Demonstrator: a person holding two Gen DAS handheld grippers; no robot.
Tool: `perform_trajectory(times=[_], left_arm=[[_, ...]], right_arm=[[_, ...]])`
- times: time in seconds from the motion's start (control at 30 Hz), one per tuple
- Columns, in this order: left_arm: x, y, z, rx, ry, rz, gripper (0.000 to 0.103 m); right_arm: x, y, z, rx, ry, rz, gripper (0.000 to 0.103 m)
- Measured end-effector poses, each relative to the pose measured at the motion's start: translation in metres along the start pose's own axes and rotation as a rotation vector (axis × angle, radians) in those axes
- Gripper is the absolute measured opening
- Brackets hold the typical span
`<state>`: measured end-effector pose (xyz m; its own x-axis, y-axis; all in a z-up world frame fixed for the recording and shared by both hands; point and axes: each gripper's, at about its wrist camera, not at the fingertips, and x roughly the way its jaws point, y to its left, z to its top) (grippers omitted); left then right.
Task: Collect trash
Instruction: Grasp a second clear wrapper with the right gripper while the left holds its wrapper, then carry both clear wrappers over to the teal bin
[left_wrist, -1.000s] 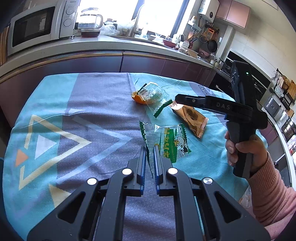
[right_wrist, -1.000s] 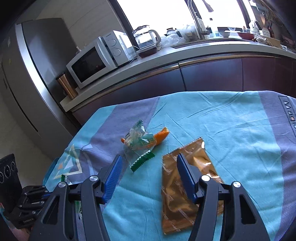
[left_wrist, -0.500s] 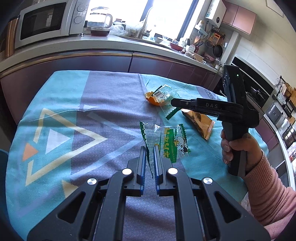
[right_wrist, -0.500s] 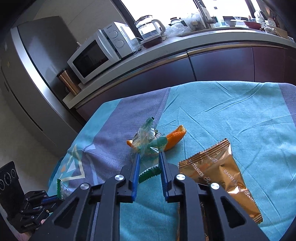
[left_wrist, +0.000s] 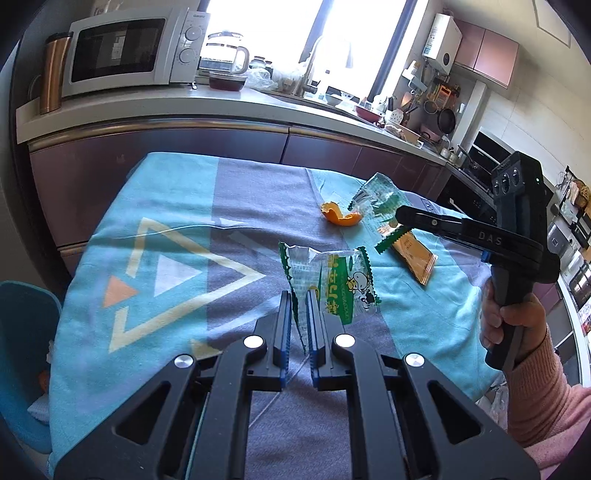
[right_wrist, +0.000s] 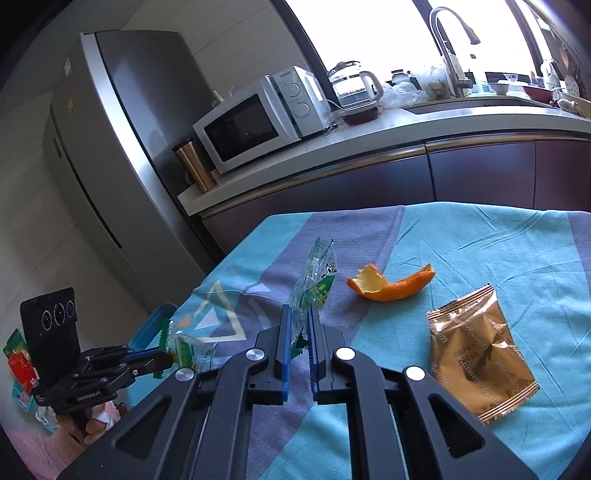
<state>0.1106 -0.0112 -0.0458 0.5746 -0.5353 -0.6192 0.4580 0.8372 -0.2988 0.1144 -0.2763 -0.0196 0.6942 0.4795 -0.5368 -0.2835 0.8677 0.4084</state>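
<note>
Left gripper (left_wrist: 298, 295) clamped on green-white wrapper (left_wrist: 332, 284). Right gripper (right_wrist: 299, 314), jaws just closed, pinches clear wrapper (right_wrist: 314, 280). Right view alone shows fridge (right_wrist: 122, 147) upper left; orange peel (right_wrist: 391, 286), gold packet (right_wrist: 480, 354) on cloth (right_wrist: 498, 251).

Bright blown-out window (left_wrist: 288, 37) backlight, sharp focus, fisheye-warped, vignetted edges

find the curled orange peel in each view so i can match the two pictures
Left wrist view: the curled orange peel lies right of centre on the teal and grey patterned cloth, beyond the green and clear wrapper.
Right wrist view: the peel lies centre right, left of the crinkled gold foil packet.
Shared landmark: the white microwave oven on the counter.
</note>
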Motion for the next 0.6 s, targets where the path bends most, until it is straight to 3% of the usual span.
perform_trajectory(times=[0.27,0.6], left_arm=[[-0.037,0.028,-0.009,-0.034,-0.040,0.060,0.009],[-0.091,0.079,-0.028,-0.125,-0.093,0.161,0.009]], right_arm=[[0.005,0.047,-0.011,-0.069,0.022,0.082,0.007],[0.041,0.111,-0.019,-0.156,0.091,0.194,0.007]])
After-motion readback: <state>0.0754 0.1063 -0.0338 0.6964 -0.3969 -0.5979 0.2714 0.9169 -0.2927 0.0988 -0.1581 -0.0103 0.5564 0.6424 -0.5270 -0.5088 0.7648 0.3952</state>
